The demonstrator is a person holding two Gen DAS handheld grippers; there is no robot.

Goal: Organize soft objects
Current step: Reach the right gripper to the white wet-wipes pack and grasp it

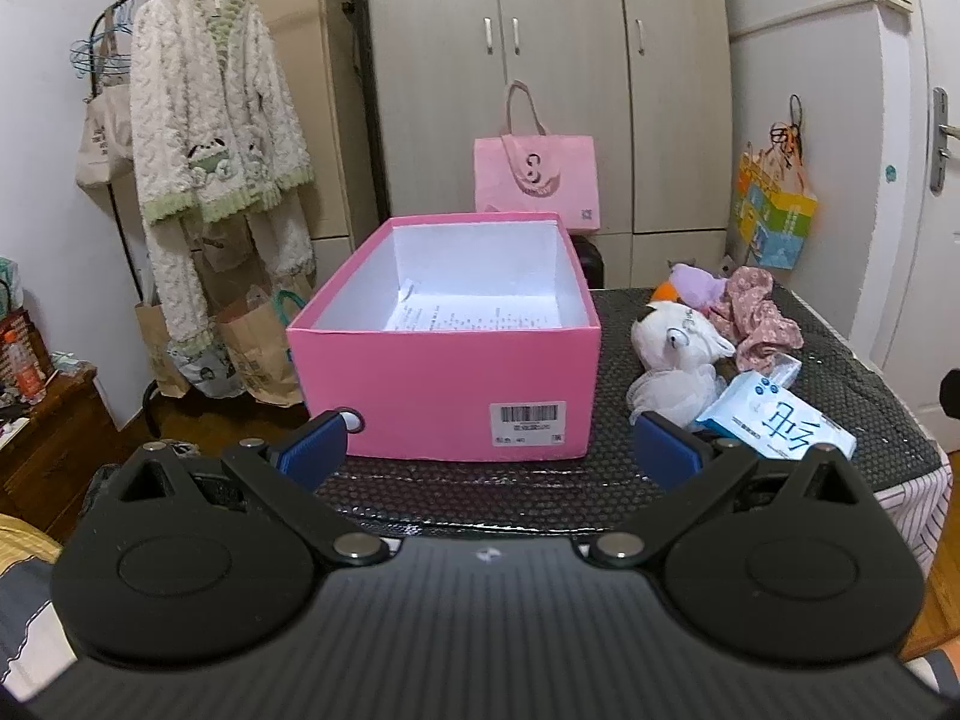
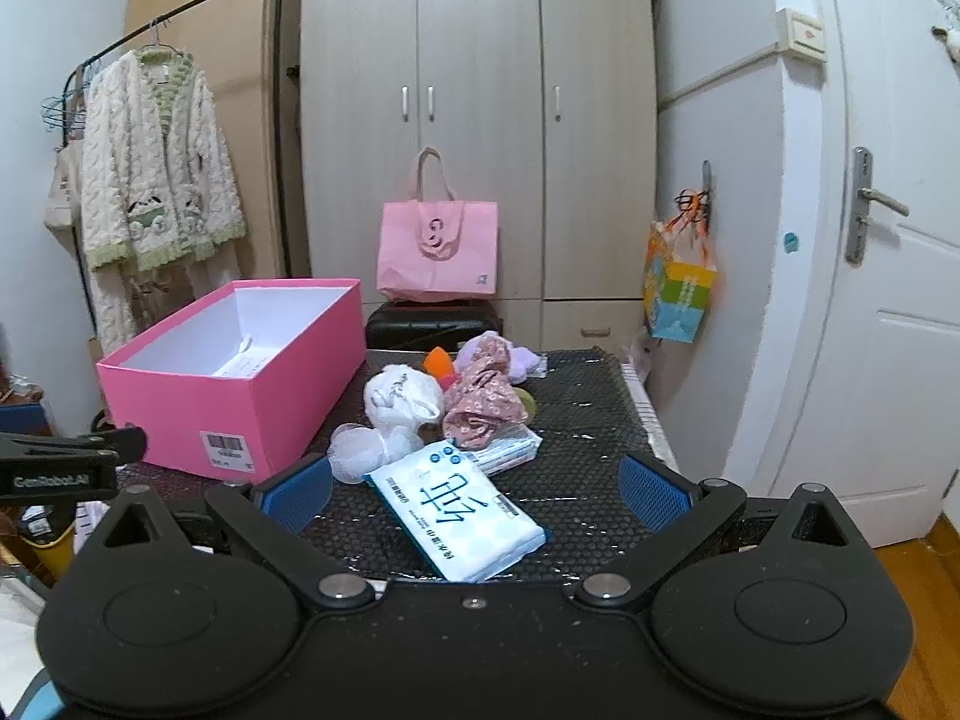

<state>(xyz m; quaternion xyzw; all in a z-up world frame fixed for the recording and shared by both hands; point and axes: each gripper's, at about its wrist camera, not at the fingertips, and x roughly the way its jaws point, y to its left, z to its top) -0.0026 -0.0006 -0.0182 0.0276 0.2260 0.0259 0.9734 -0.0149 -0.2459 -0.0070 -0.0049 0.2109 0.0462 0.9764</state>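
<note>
An open pink box [image 1: 444, 384] [image 2: 240, 396] stands on the black mat, a printed paper lying on its white floor. To its right sits a heap of soft things: a white plush [image 1: 678, 336] [image 2: 399, 399], a white mesh puff [image 1: 672, 390] [image 2: 360, 453], a pink floral cloth [image 1: 759, 312] [image 2: 483, 399], a purple plush [image 1: 696, 285] [image 2: 522, 360], and a blue-white tissue pack [image 1: 780, 420] [image 2: 459, 513]. My left gripper [image 1: 489, 450] is open in front of the box. My right gripper [image 2: 477, 489] is open, its fingers either side of the tissue pack without touching it.
A black honeycomb mat [image 2: 588, 420] covers the table, whose right edge drops off. Behind stand a dark case with a pink tote [image 2: 438, 240], a wardrobe [image 2: 480, 120] and a clothes rack with a fleece robe [image 1: 210, 150]. A white door [image 2: 888, 240] is at right.
</note>
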